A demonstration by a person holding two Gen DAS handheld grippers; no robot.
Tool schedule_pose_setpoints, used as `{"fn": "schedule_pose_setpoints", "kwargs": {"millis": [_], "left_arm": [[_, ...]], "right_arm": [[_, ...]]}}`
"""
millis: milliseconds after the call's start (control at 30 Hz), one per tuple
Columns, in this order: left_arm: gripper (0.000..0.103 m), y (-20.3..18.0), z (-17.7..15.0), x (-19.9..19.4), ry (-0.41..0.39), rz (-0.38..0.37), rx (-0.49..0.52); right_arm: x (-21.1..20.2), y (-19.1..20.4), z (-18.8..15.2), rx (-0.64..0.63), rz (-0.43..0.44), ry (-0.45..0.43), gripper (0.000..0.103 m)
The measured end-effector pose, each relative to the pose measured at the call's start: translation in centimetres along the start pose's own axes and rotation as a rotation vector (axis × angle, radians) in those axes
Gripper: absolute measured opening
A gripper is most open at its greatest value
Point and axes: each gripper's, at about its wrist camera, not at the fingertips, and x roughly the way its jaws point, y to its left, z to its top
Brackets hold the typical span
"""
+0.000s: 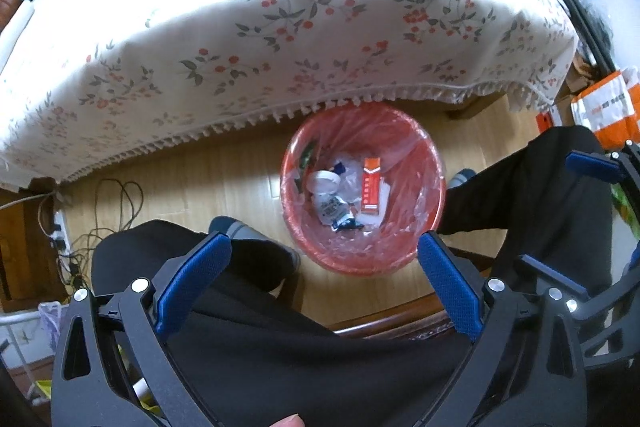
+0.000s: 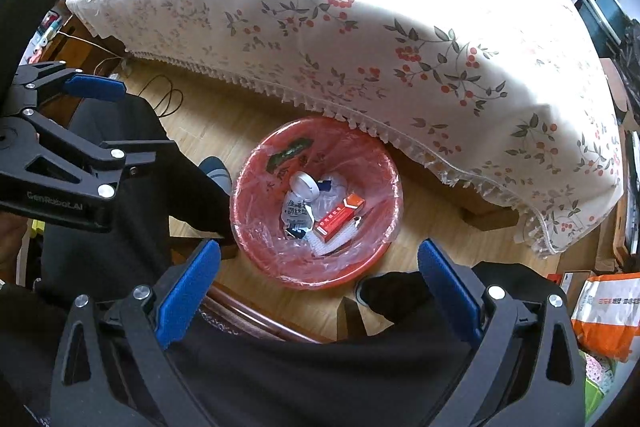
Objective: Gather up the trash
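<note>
A red trash bin (image 1: 400,251) lined with clear plastic stands on the wood floor by the table edge; it also shows in the right wrist view (image 2: 264,263). Inside lie an orange carton (image 1: 370,190) (image 2: 338,218), a white lid (image 1: 323,181) (image 2: 305,185) and a crumpled white wrapper (image 1: 331,209) (image 2: 297,213). My left gripper (image 1: 325,254) is open and empty, held above the bin's near side. My right gripper (image 2: 319,262) is open and empty above the bin's near rim. The left gripper also shows at the left of the right wrist view (image 2: 93,87).
A table with a floral cloth (image 1: 280,39) (image 2: 400,47) overhangs the bin's far side. The person's black-trousered legs (image 1: 552,195) (image 2: 132,147) flank the bin. Cables and a power strip (image 1: 64,239) lie on the floor at left. Orange-white bags (image 1: 608,107) (image 2: 604,311) sit at right.
</note>
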Motion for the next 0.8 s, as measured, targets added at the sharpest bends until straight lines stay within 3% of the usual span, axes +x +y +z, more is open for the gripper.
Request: {"fn": "schedule_pose_setpoints", "kwargs": {"millis": [800], "left_arm": [[0.097,-1.12,0.14,-0.16,-0.023,0.002,0.037]], "right_arm": [[-0.26,-0.27,-0.16,-0.004,-0.004,-0.001,0.098]]}}
